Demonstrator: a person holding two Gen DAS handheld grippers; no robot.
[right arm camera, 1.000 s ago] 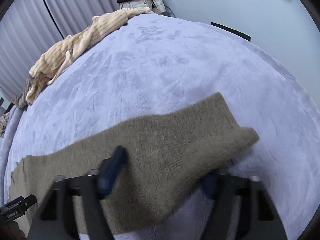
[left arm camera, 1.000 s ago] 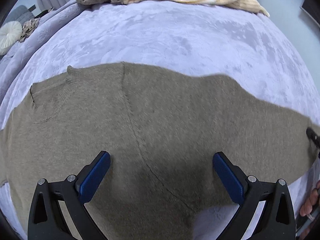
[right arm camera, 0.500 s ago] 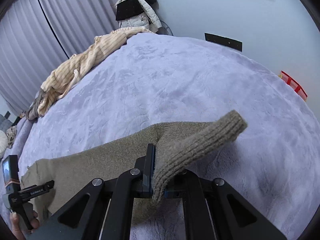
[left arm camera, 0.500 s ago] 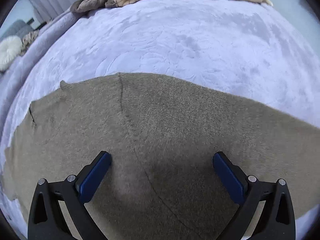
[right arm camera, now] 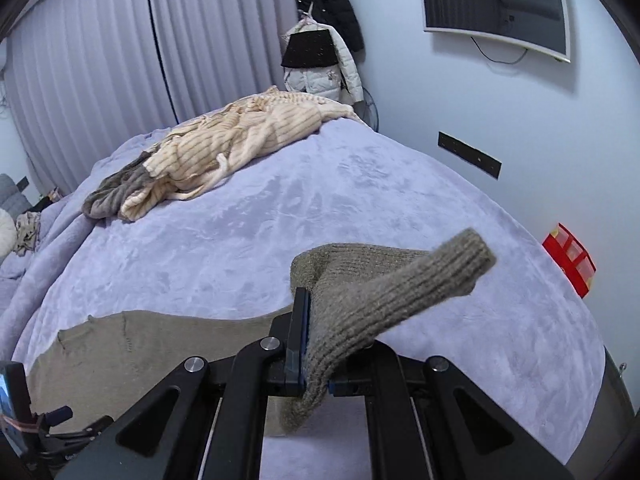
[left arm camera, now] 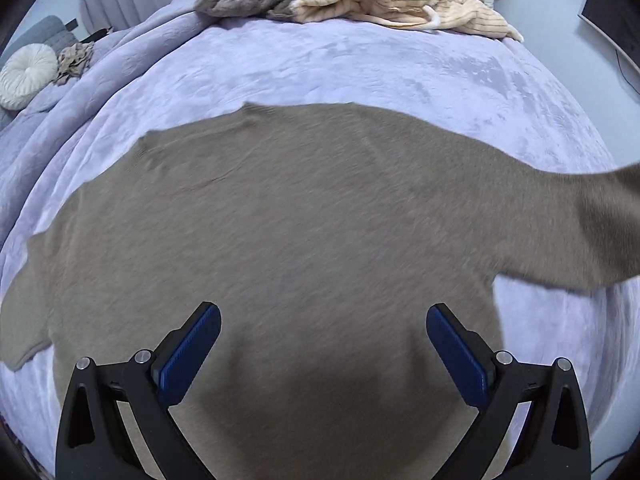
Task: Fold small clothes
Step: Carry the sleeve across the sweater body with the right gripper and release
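Observation:
A taupe knit sweater (left arm camera: 280, 216) lies spread flat on the lavender bedspread (left arm camera: 320, 68). My left gripper (left arm camera: 320, 344) hovers over its body, blue pads wide apart, nothing between them. In the right wrist view my right gripper (right arm camera: 310, 344) is shut on the sweater's sleeve cuff (right arm camera: 400, 292), which is lifted off the bed and sticks up to the right. The same raised sleeve (left arm camera: 580, 224) stretches toward the right edge of the left wrist view. The rest of the sweater (right arm camera: 132, 344) stays flat at lower left.
A cream striped garment (right arm camera: 240, 140) and a grey one (right arm camera: 116, 192) are heaped at the far side of the bed. A round white cushion (left arm camera: 26, 72) lies at far left. Coats (right arm camera: 320, 48), a wall screen (right arm camera: 496, 4) and a red box (right arm camera: 568, 258) stand beyond.
The right gripper closed on the sleeve cuff and lifted it up off the bed. The left gripper slid across the sweater's body, staying open.

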